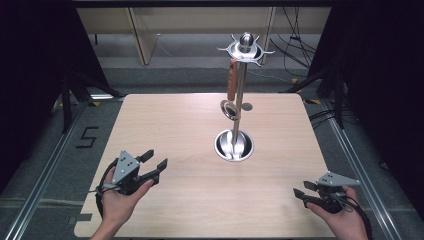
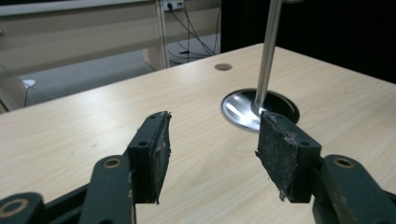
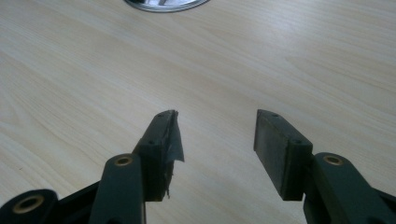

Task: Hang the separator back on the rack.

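1. Steel stand (image 1: pixel 239 85) rises from a round base (image 1: pixel 234 145) on the far middle of the wooden table (image 1: pixel 165 115); a spoon (image 1: pixel 231 90) with a brown handle hangs from its top ring, bowl down beside the pole.
2. Left gripper (image 1: pixel 153 163) sits at the near left of the table, held in a hand, jaws spread wide with nothing between them. Its own view looks past the pads (image 2: pixel 152 154) toward the pole (image 2: pixel 267 51) and base.
3. Right gripper (image 1: pixel 303 191) sits at the near right, jaws likewise wide and empty, low over bare wood (image 3: pixel 233 56).
4. Both are well apart from the stand, so I judge this as the start: no reach is under way yet.
5. Next move, as I judge it: one gripper must go forward and up to the handle, close across its narrow width, then lift it off the hook without swinging the spoon into the pole.
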